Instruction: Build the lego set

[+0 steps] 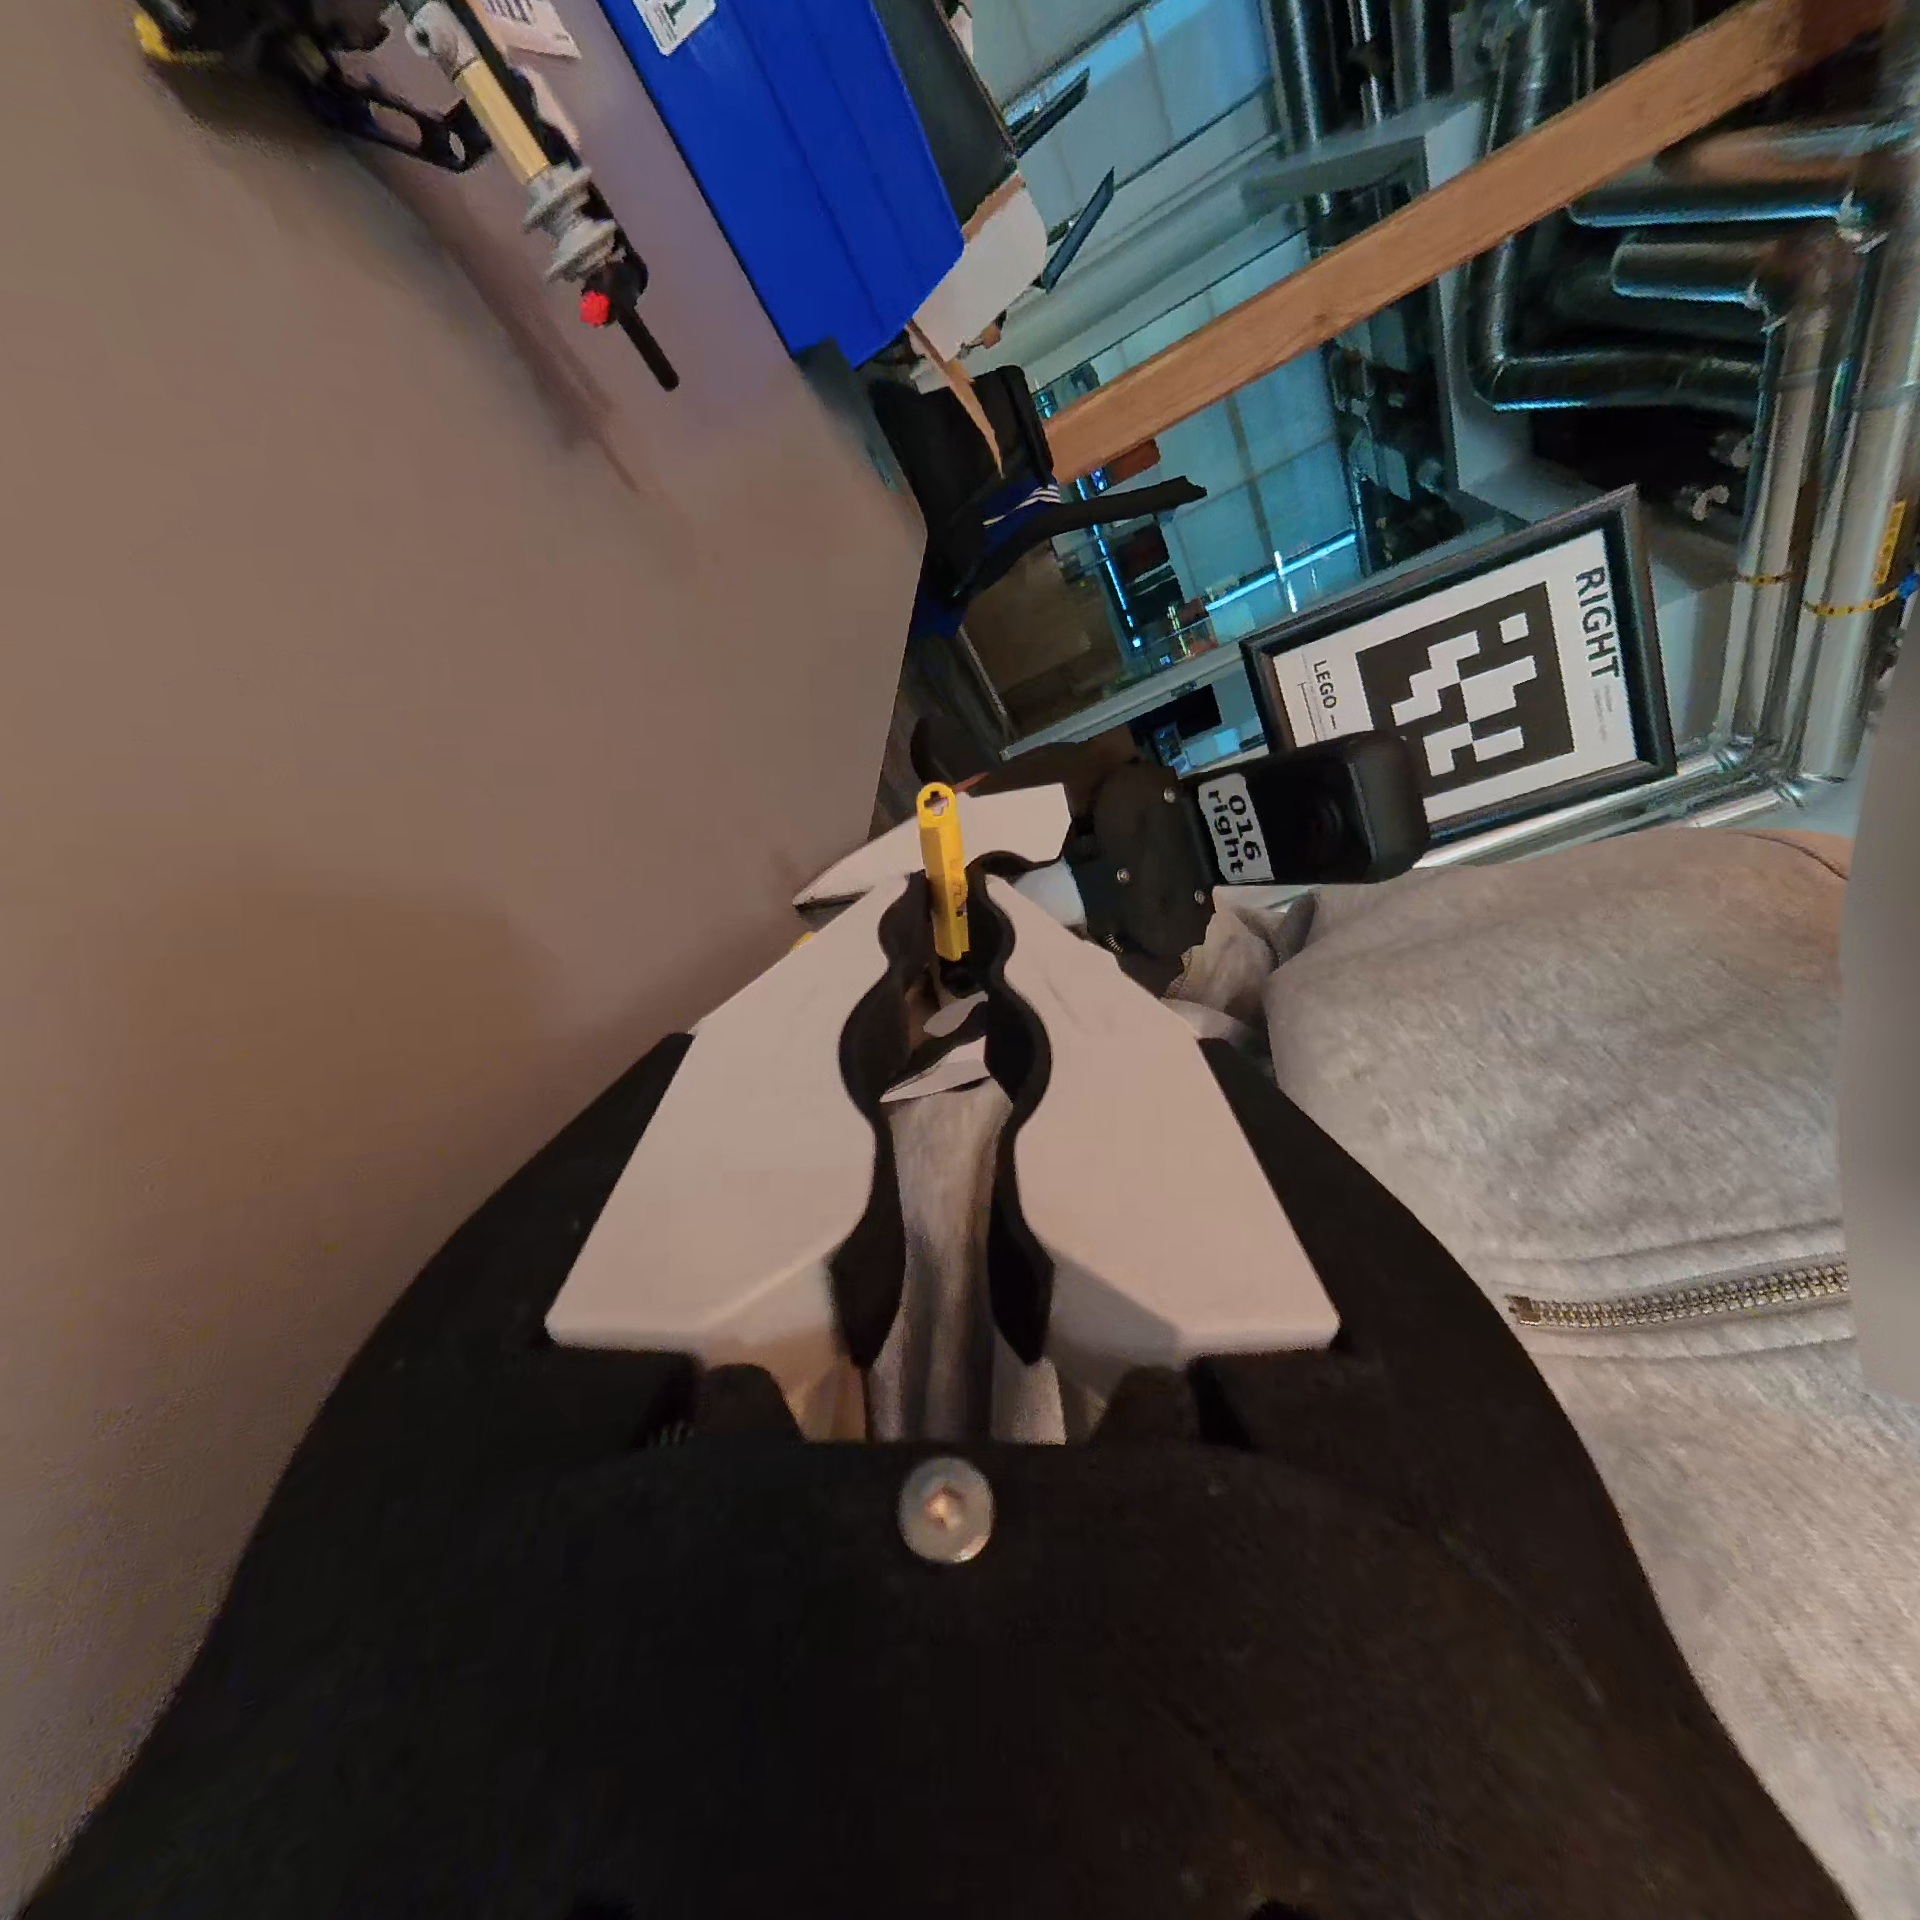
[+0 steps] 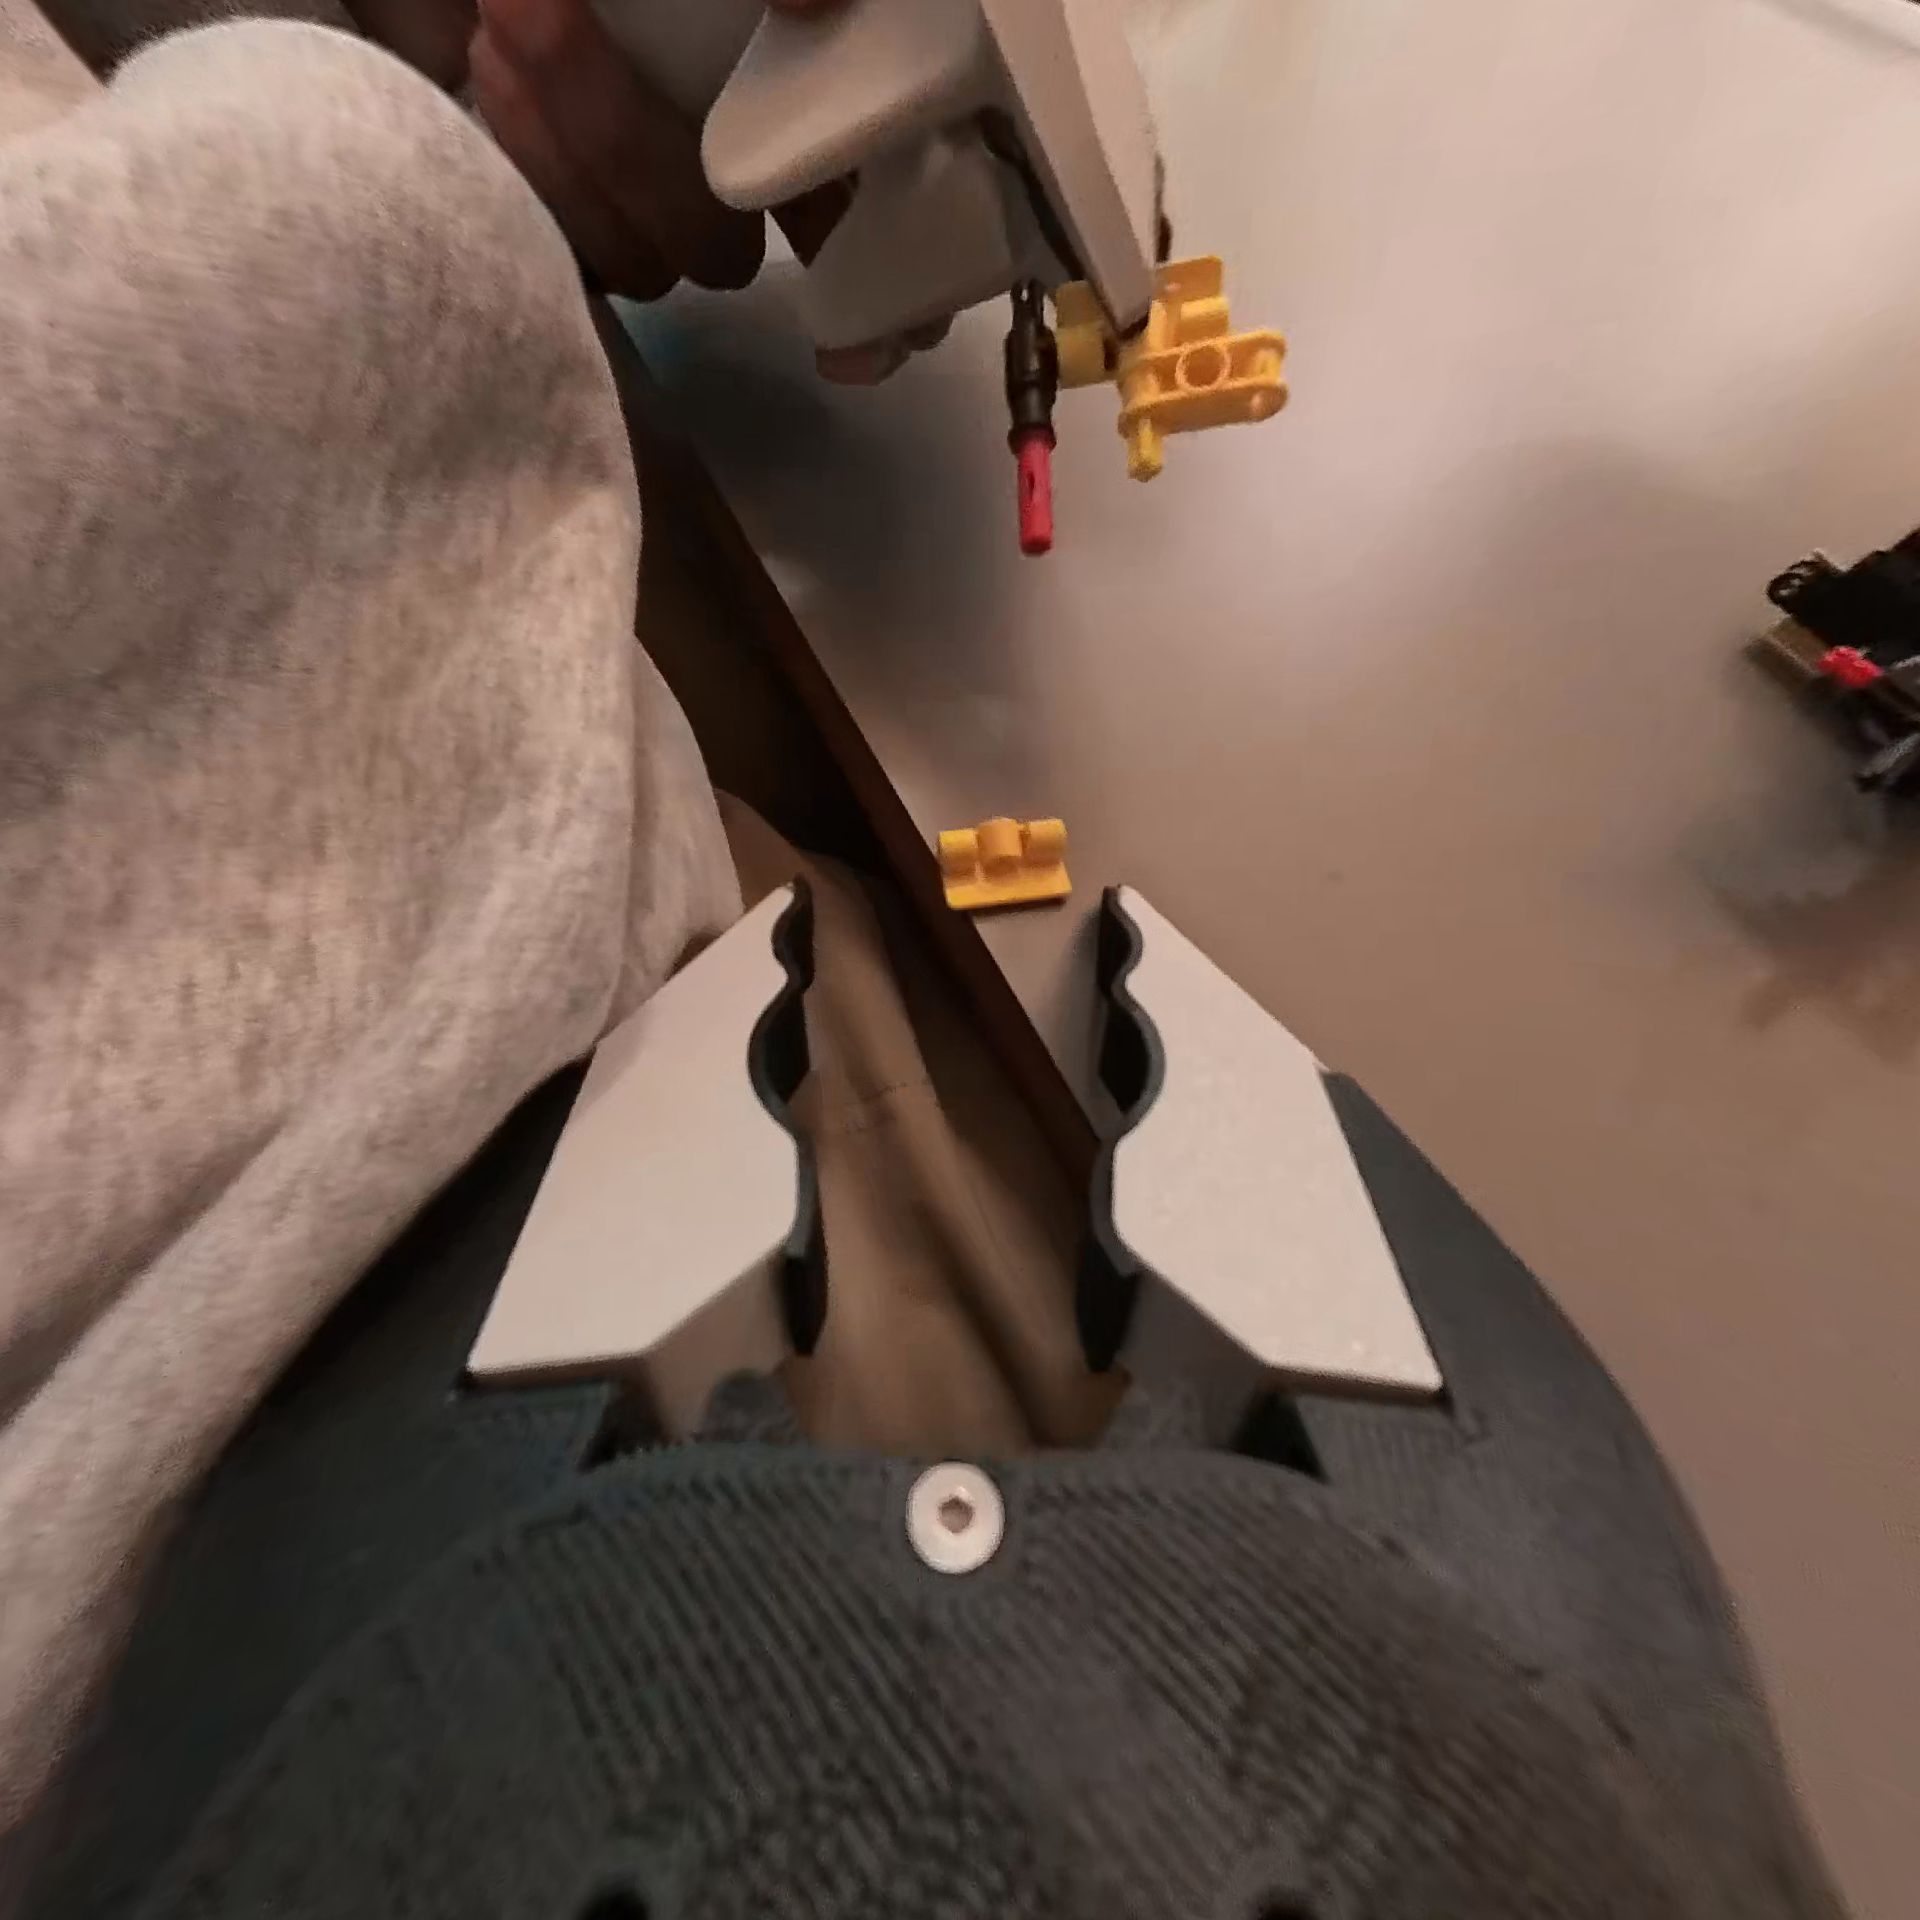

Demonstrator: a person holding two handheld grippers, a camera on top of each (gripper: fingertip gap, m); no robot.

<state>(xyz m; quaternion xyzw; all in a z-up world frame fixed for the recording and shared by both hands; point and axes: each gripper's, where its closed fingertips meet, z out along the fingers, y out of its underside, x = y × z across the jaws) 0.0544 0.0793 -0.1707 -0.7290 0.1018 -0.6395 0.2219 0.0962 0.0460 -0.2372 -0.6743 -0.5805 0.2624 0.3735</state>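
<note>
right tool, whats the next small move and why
Probably ease the right tool forward onto the small yellow piece lying at the table edge and close. It is open and empty just short of it, while the left tool holds the yellow assembly.

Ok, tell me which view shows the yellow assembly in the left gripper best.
The right wrist view. There the yellow assembly shows side-on below the left gripper, with its holes and the black and red pin hanging beside it. The left wrist view shows only a narrow yellow edge between its nearly closed fingers.
</note>
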